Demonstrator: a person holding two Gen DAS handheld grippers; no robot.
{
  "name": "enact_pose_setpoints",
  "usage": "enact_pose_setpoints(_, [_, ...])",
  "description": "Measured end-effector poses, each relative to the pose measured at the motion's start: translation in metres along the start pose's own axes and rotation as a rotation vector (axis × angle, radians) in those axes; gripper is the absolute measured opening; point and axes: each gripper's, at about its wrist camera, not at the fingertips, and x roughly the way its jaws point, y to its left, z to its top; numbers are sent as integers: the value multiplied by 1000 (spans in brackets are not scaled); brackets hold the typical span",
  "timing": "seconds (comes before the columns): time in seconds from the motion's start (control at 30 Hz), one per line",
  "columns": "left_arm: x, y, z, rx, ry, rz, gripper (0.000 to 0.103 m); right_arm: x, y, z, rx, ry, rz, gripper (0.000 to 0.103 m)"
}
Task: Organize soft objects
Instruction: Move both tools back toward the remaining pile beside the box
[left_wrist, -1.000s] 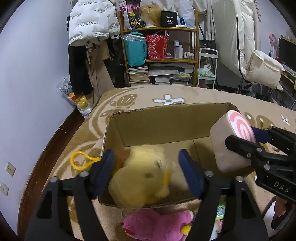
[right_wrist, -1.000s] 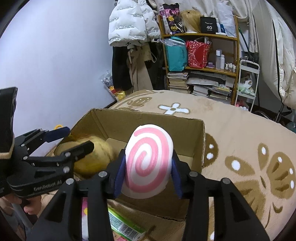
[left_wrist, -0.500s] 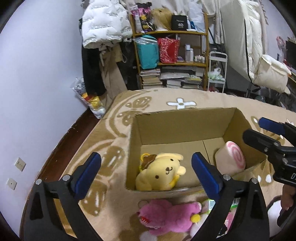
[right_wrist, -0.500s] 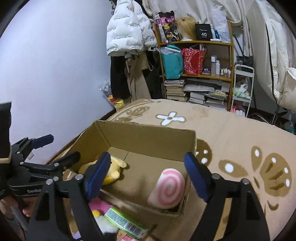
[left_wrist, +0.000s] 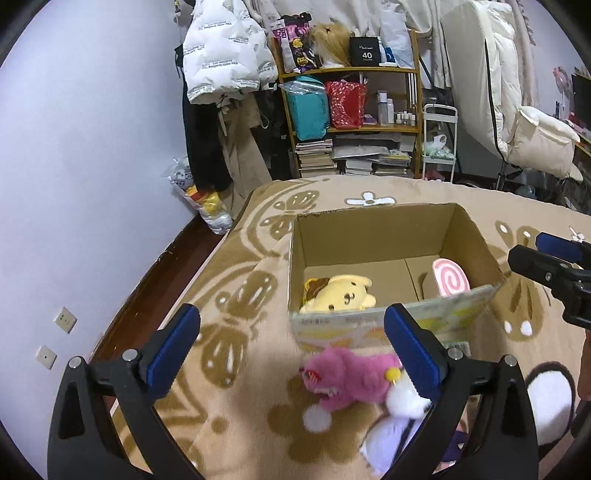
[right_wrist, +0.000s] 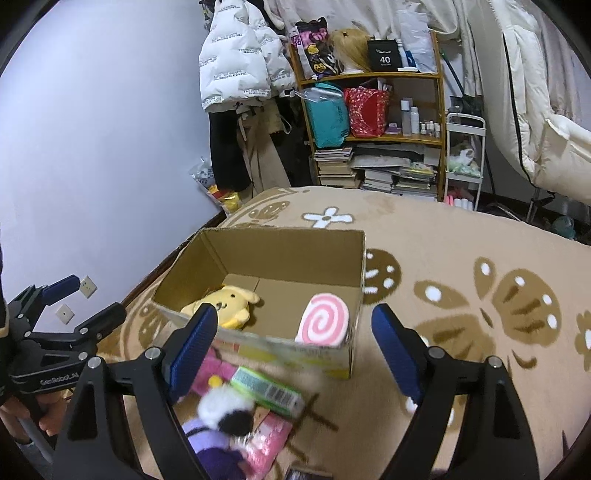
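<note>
An open cardboard box (left_wrist: 373, 229) (right_wrist: 288, 243) sits on the patterned blanket. Inside lie a yellow dog plush (left_wrist: 340, 293) (right_wrist: 229, 301) at the left and a pink swirl cushion (left_wrist: 448, 277) (right_wrist: 323, 323) at the right. In front of the box lie a pink plush (left_wrist: 347, 376) (right_wrist: 208, 371), a white and purple plush (left_wrist: 391, 424) (right_wrist: 218, 424) and a green packet (right_wrist: 267, 387). My left gripper (left_wrist: 291, 347) is open and empty, above and in front of the box. My right gripper (right_wrist: 291, 343) is open and empty too.
A white fluffy item (left_wrist: 550, 402) lies at the right near a hand. A pink packet (right_wrist: 266, 439) lies by the purple plush. A shelf (left_wrist: 351, 110) with books and bags, hanging coats (left_wrist: 225, 66) and the purple wall (left_wrist: 74, 147) stand behind the bed.
Both grippers let go of the yellow plush and the swirl cushion, which now lie in the box. Both grippers have pulled back and up, open.
</note>
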Motion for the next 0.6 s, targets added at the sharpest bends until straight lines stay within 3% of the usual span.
enact_pose_setpoints(0.33, [-42,0,-29,-25,2,0,99,-26,11,-34,29,86,-21,90])
enact_pose_setpoints(0.6, [-54,-9,-46,-40,21,-19,99,-32,14,-61,48,159,-38,90])
